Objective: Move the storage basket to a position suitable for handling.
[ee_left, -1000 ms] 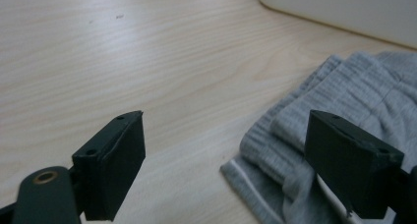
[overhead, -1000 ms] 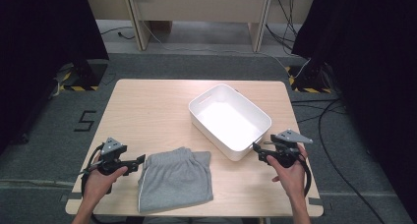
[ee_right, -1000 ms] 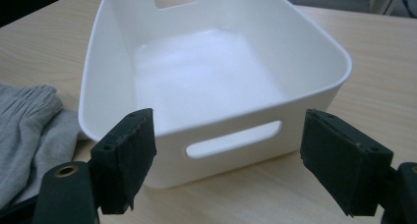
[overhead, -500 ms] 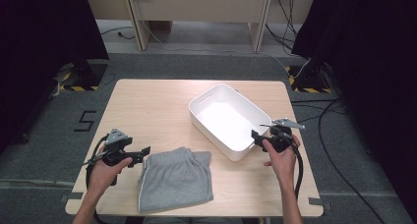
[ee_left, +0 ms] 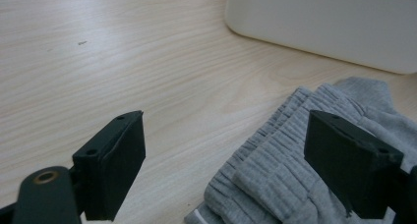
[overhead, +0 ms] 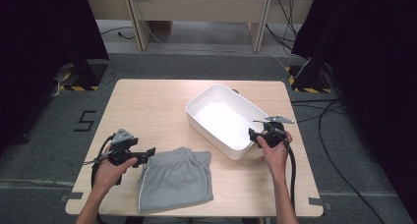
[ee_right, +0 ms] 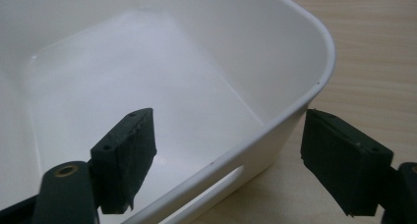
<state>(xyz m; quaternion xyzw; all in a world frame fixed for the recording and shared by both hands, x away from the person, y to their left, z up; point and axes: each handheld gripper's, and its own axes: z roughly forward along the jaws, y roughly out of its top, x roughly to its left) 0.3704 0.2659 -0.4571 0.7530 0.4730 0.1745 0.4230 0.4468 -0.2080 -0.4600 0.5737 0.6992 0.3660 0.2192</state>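
Observation:
A white plastic bin (overhead: 216, 89) stands empty and slanted on the right half of the wooden table (overhead: 147, 106). Grey folded shorts (overhead: 177, 180) lie near the front edge. My right gripper (overhead: 252, 135) is at the bin's near right end. In the right gripper view it (ee_right: 228, 135) is open astride the bin's rim (ee_right: 324, 42), one jaw inside and one outside, pads clear. Its jaws have just been closing slightly. My left gripper (overhead: 147, 153) is open just left of the shorts. In the left gripper view it (ee_left: 223, 135) hangs low over the waistband (ee_left: 295, 155), and the bin's wall (ee_left: 319, 22) is beyond.
The table's left and far parts are bare wood. Black cables (overhead: 314, 121) run over the grey floor to the right. Dark curtains flank the table, and a wooden frame (overhead: 133, 17) stands behind it.
My right hand has moved left and forward, down to the bin's near end, so its jaws now straddle the rim. My left hand has edged a little toward the shorts.

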